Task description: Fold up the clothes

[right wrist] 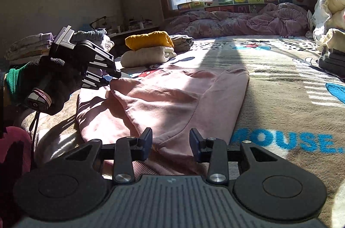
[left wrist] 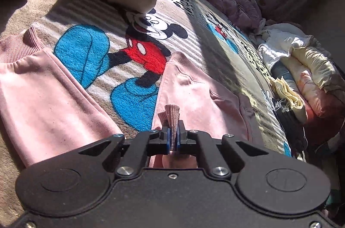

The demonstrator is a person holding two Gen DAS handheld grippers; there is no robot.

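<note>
A pink garment (left wrist: 49,98) with ribbed cuffs lies spread on a Mickey Mouse blanket (left wrist: 138,44). My left gripper (left wrist: 172,133) is shut on a ribbed pink cuff (left wrist: 172,115), which stands up between the blue pads. The right wrist view shows the same garment (right wrist: 172,98) bunched in folds, with the left gripper (right wrist: 117,74) at its far left edge, held by a gloved hand (right wrist: 43,77). My right gripper (right wrist: 171,139) is open at the garment's near edge. Pink cloth lies between and under its fingers, and the pads do not press on it.
A folded yellow piece on a cream one (right wrist: 148,49) sits further back on the blanket. More folded clothes (right wrist: 28,49) are stacked at the left. A heap of unfolded laundry (left wrist: 301,68) lies at the right, and a purple quilt (right wrist: 237,21) lies under the window.
</note>
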